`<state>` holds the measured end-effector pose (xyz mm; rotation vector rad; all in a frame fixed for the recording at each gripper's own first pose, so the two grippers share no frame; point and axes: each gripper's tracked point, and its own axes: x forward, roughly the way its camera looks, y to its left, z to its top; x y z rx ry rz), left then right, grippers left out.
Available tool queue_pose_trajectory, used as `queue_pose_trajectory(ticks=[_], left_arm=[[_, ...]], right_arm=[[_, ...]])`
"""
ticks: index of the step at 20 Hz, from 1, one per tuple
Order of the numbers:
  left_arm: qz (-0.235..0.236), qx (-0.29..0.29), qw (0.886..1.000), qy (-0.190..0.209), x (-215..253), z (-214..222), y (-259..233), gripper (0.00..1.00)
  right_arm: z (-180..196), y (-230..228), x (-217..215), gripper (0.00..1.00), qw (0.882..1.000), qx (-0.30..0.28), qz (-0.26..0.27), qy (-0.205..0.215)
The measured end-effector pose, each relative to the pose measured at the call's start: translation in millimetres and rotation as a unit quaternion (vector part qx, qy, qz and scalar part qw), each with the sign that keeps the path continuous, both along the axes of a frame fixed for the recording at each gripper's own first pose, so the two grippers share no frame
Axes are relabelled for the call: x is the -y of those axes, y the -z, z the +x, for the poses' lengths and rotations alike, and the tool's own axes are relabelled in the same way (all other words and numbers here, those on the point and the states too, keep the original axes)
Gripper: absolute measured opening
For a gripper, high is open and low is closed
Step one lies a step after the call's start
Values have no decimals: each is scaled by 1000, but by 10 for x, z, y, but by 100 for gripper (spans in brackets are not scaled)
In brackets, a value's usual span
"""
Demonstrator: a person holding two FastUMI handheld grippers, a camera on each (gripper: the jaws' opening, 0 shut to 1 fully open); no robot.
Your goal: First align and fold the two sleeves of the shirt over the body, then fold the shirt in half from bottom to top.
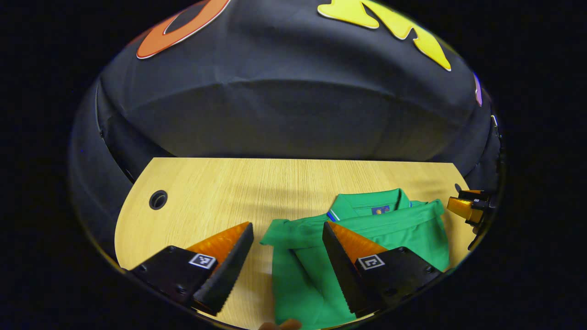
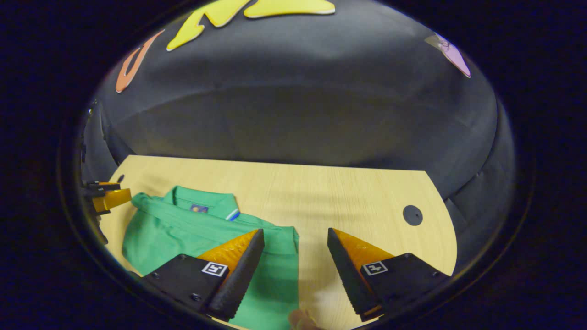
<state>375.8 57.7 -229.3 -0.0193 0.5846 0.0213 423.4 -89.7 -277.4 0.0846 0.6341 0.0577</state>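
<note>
One green shirt (image 1: pixel 367 229), sleeves folded over its body, collar toward the far edge, is seen on the worktop (image 1: pixel 220 192). Two tools, left tool (image 1: pixel 288 238) and right tool (image 2: pixel 296 245), are held open above it, empty.

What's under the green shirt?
The green polo shirt lies on the light wooden table. Both sleeves look folded over its body. Anything beneath the fabric is covered, so I cannot tell.

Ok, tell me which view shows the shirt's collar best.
The right gripper view: the collar lies unobstructed on the green shirt, beyond the open right gripper. In the left gripper view the collar is also visible, but the open left gripper has one finger right beside it, crowding its near edge.
</note>
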Motion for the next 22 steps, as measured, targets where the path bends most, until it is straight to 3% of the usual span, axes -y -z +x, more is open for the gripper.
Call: queue_pose_trajectory(ticks=[2, 6, 13, 17, 22], left_arm=[[-20, 22, 1000, 0, 100, -215, -301, 98], [-11, 81, 997, -15, 166, -828, -1124, 99], [5, 210, 978, -9, 340, -2212, -2254, 99], [10, 249, 969, 4, 322, -3052, -2520, 98], [4, 260, 966, -8, 202, -3770, -2432, 98]], right_arm=[[-164, -357, 17, 96, 1000, 25, 9, 0], [-669, -1061, 40, 94, 997, 72, 4, -4], [-2118, -2419, -88, 96, 977, 211, -3, 10], [-3035, -2608, -380, 96, 967, 253, -23, 0], [-3853, -2588, -932, 94, 965, 260, -9, -23]])
